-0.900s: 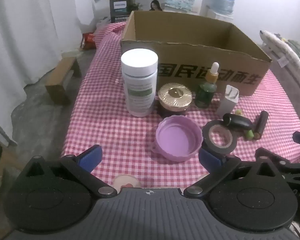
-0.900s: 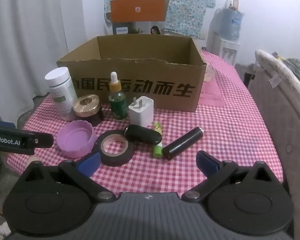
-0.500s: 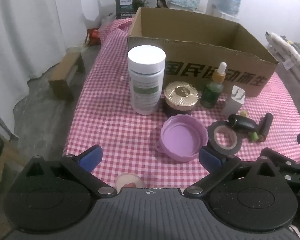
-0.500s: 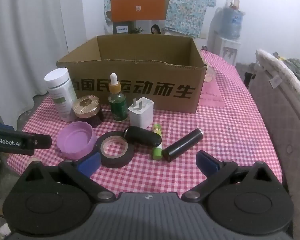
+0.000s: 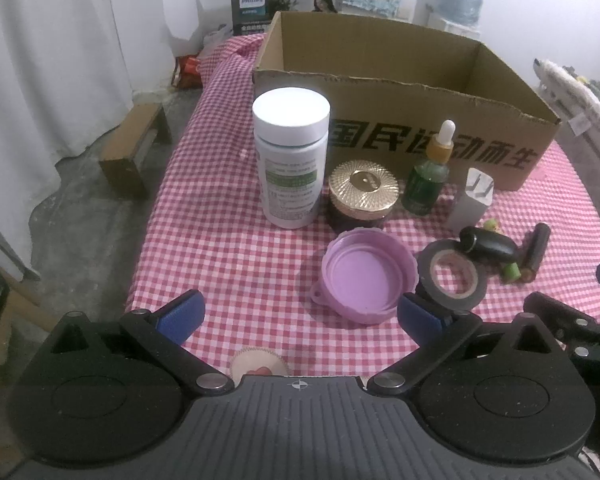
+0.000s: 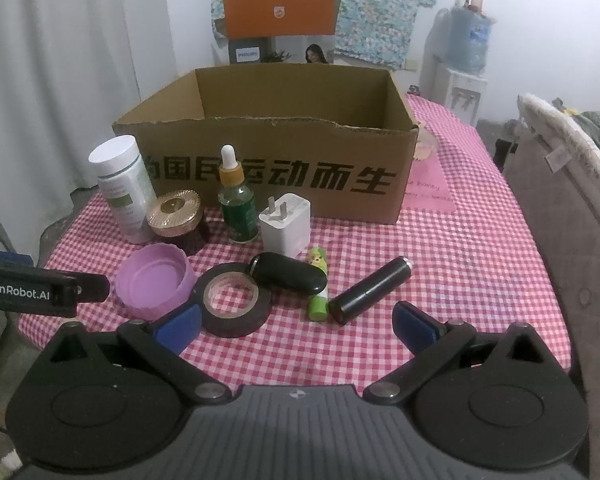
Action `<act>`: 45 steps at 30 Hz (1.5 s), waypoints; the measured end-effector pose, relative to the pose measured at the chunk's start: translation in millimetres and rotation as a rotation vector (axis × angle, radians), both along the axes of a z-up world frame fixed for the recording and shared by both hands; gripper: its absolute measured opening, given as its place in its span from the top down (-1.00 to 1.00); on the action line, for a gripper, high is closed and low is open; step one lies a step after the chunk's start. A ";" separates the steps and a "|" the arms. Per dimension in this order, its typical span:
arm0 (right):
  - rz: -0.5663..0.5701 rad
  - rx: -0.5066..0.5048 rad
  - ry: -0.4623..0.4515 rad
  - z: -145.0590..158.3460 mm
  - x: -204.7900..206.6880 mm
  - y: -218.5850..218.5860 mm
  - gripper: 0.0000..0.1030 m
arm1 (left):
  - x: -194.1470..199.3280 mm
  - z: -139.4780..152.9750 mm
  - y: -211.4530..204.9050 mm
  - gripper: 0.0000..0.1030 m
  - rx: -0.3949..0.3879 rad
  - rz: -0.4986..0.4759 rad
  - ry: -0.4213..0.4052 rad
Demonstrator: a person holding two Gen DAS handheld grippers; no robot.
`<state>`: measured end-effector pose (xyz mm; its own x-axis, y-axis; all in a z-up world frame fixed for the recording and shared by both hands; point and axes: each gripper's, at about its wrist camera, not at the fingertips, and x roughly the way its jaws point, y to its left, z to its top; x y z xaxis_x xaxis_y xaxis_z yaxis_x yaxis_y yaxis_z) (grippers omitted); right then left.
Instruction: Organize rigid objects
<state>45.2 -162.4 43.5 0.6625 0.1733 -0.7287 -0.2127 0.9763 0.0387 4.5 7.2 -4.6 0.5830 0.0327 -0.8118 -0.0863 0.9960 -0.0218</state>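
In the left wrist view the left gripper (image 5: pixel 298 316) hangs over the near edge of the desk (image 5: pixel 228 248) with its fingers (image 5: pixel 180 316) spread as wide as they go and nothing between them; the same holds in the right wrist view, where the right gripper (image 6: pixel 296 328) has its fingers (image 6: pixel 414 326) fully apart and empty, so by my reading no pick has begun.

Going from the left of the right wrist view: a white bottle (image 6: pixel 122 188) stands upright, touching or just beside a gold-lidded jar (image 6: pixel 176 216); below them lies a purple lid (image 6: pixel 154 280), open side up; right of the jar stands a green dropper bottle (image 6: pixel 236 200), then a white charger (image 6: pixel 286 224) on end; lower in the frame a roll of black tape (image 6: pixel 236 300) lies flat, with a black oval case (image 6: pixel 288 278) resting on its rim; a small green tube (image 6: pixel 318 286) and a black cylinder (image 6: pixel 370 290) lie on their sides to the right.

All of these sit in a loose row before the open cardboard box (image 6: pixel 268 176), which fills mid-frame and is likely their destination; the upright things stand close to its front wall, so lifting them over it seems the main obstacle; the left gripper's arm juts in at the left edge, near the lid.
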 end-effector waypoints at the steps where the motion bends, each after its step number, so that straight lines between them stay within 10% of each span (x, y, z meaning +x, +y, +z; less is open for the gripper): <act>1: -0.001 -0.001 0.000 0.1 0.2 -0.1 -1.00 | -0.1 -0.3 -0.1 -1.00 0.001 0.000 0.001; 45: -0.002 -0.004 0.003 0.5 6.2 0.3 -1.00 | 3.8 -4.3 -0.8 -1.00 0.035 -0.005 0.028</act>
<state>51.4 -162.2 44.0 0.6606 0.1684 -0.7316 -0.2102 0.9770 0.0351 8.3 6.4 -8.9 0.5603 0.0586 -0.8262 -0.0815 0.9966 0.0154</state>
